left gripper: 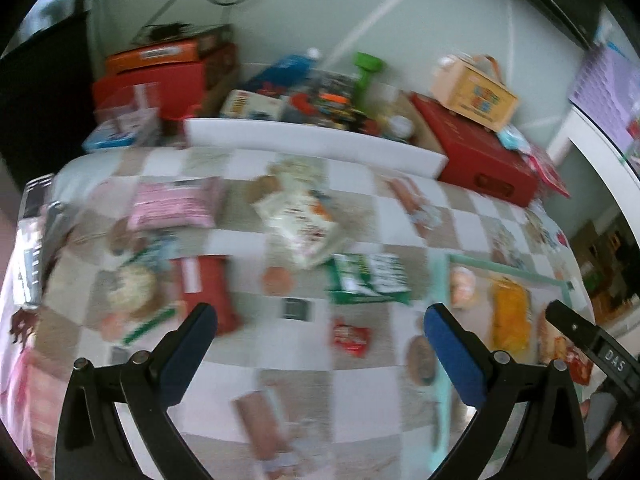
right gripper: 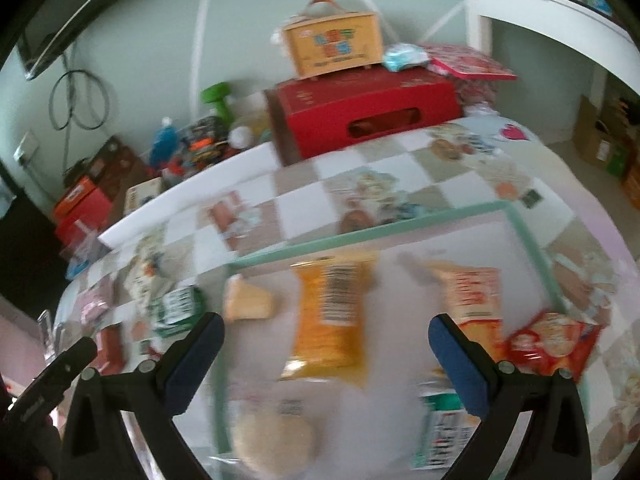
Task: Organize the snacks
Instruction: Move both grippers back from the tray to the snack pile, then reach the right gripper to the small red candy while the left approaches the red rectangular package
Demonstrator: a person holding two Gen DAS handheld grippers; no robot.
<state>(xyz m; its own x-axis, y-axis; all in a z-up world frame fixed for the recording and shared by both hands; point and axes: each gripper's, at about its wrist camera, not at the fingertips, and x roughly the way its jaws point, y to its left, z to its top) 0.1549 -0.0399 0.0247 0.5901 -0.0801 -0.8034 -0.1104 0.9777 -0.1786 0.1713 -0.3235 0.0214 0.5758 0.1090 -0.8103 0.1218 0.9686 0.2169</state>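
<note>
Both views are motion-blurred. My left gripper is open above the checkered tablecloth, holding nothing. Under it lie loose snacks: a small red packet, a green-and-white pack, a white bag, a pink pack, a red pack and a round cracker pack. My right gripper is open and empty over a mint-rimmed tray. The tray holds an orange bag, an orange-and-white pack, a red bag, a round biscuit pack and a pale wedge-shaped snack.
A big red box with a small yellow carry case on top stands at the table's back. Boxes, a green dumbbell and clutter fill the far side behind a white board. A white desk is at right.
</note>
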